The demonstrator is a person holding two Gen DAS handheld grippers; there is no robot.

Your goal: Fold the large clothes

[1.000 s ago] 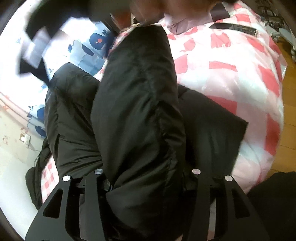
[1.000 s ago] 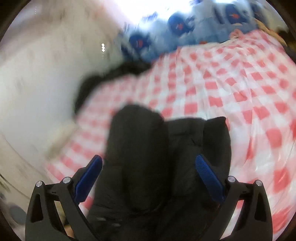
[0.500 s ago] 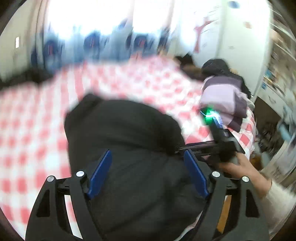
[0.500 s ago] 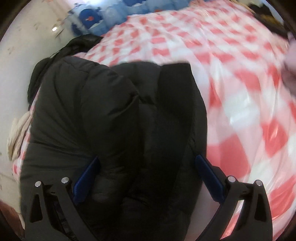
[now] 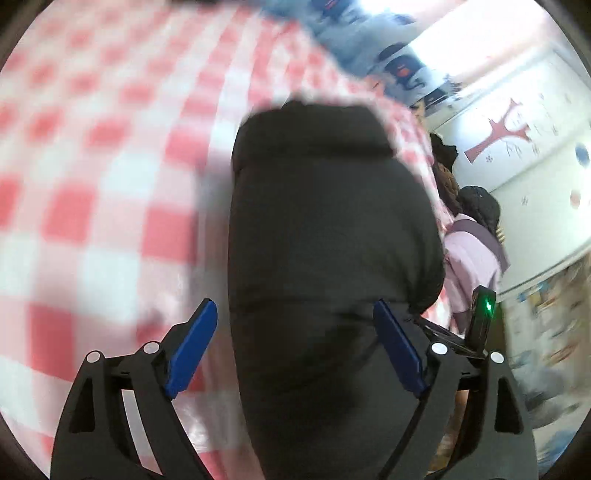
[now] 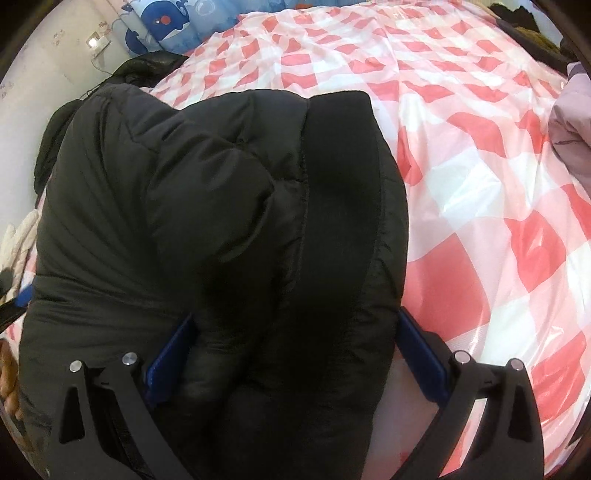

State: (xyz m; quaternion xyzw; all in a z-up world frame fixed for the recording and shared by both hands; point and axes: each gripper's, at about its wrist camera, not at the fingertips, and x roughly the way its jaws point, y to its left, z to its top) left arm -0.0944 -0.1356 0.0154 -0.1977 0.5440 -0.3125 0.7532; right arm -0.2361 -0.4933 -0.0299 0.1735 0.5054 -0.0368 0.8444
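Observation:
A black puffer jacket lies bunched on the red-and-white checked bed cover. My right gripper is open, its blue-padded fingers spread on either side of the jacket's near part. In the left wrist view the same jacket fills the middle. My left gripper is open with blue pads wide apart over the jacket's near edge. The left view is blurred by motion.
A pink and purple garment pile lies at the bed's right side, also at the right edge of the right wrist view. Whale-print blue pillows and dark clothing sit by the wall. The other gripper's green light shows nearby.
The left gripper has swung from gripping the jacket's sleeve to hovering open over the jacket. The right gripper has moved closer down onto the jacket, jaws still spread.

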